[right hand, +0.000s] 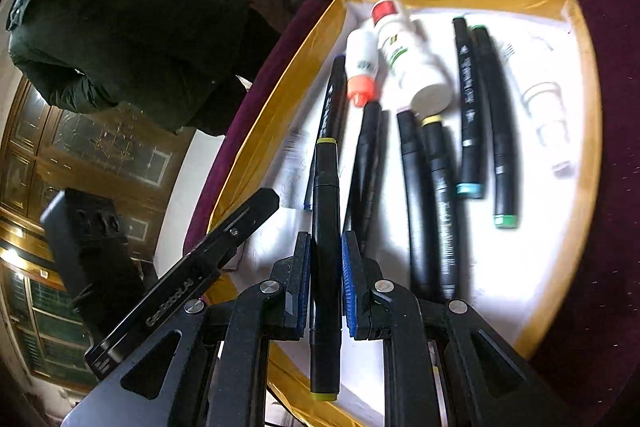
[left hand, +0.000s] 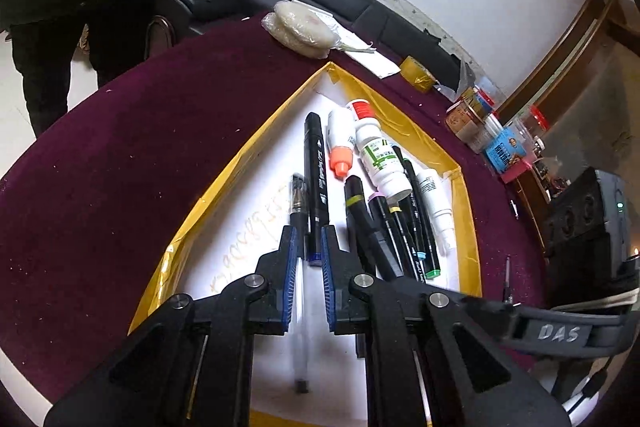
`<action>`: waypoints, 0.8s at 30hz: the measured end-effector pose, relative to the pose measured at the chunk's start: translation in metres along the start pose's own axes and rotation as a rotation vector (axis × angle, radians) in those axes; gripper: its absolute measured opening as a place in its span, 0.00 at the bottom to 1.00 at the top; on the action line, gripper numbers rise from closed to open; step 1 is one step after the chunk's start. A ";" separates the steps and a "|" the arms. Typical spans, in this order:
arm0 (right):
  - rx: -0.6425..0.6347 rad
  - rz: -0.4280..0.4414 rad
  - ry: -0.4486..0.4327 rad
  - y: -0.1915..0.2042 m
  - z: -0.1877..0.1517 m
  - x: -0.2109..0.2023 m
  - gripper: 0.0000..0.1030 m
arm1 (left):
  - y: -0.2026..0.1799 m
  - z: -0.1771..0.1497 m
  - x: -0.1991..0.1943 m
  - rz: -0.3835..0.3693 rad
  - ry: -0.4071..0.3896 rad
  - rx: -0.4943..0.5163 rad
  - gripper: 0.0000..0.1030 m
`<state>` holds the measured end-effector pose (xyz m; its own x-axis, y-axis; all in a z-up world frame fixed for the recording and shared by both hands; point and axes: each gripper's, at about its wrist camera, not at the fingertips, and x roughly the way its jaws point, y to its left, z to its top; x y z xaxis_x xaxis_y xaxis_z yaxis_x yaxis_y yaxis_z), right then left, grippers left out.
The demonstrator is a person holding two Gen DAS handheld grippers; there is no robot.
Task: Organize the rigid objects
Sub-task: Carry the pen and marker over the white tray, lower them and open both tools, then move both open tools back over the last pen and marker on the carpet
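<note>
The left tool [left hand: 306, 239] has its blue-padded jaws drawn nearly together over a clear gel pen [left hand: 298, 267]; the pen's barrel runs between the pads, but whether they press on it cannot be told from this view. Just at 1 o'clock of the tips lies a black marker with a blue end [left hand: 316, 187], its printed label too blurred to read.

The right tool [right hand: 326, 247] is clamped on a black marker with yellow-green ends [right hand: 326, 267], which runs lengthwise between the blue pads and sticks out at 12 o'clock and 6 o'clock.

All of this sits over a white tray with a yellow-taped rim [left hand: 248, 155] on the maroon tabletop [left hand: 120, 147]. In the tray, at 1 o'clock from the left tool, lie a small white bottle with an orange cap [left hand: 341, 147] and a larger white bottle with a red cap [left hand: 374, 151] bearing a green-lined label whose print is not legible. At 3 o'clock from them is a cluster of black markers, among them a teal-ended one [right hand: 469, 115] and a green-ended one [right hand: 496, 131], with white lettering too small to make out, and a white tube [left hand: 436, 211] nearest the rim.

Faint orange handwriting shows on the tray floor, unreadable. "DAS" is written on the arm of the other tool in the left wrist view, and a printed name on the arm seen in the right wrist view is too blurred to read for certain
</note>
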<state>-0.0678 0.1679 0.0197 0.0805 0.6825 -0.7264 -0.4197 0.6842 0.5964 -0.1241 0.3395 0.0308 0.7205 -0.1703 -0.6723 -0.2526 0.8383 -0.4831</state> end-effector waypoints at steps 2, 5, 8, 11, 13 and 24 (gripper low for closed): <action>-0.008 -0.016 0.006 0.003 0.001 0.004 0.13 | -0.001 0.000 -0.005 -0.005 -0.012 -0.003 0.13; -0.014 -0.038 0.010 0.006 0.006 0.013 0.13 | -0.003 0.001 -0.012 -0.009 -0.034 -0.003 0.22; -0.008 -0.045 -0.002 0.008 0.007 0.017 0.14 | -0.008 0.002 -0.018 0.022 -0.063 0.014 0.49; -0.032 -0.094 -0.033 0.009 0.007 0.013 0.21 | -0.013 0.002 -0.022 0.051 -0.085 0.032 0.54; -0.039 -0.113 -0.054 0.008 0.006 0.008 0.23 | -0.016 0.002 -0.022 0.058 -0.085 0.043 0.54; -0.133 -0.247 -0.268 -0.006 -0.008 -0.066 0.33 | -0.069 -0.009 -0.031 0.213 -0.170 0.243 0.54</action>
<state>-0.0782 0.1165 0.0614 0.4198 0.5566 -0.7169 -0.4705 0.8089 0.3525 -0.1351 0.2829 0.0802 0.7707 0.0927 -0.6304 -0.2623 0.9478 -0.1812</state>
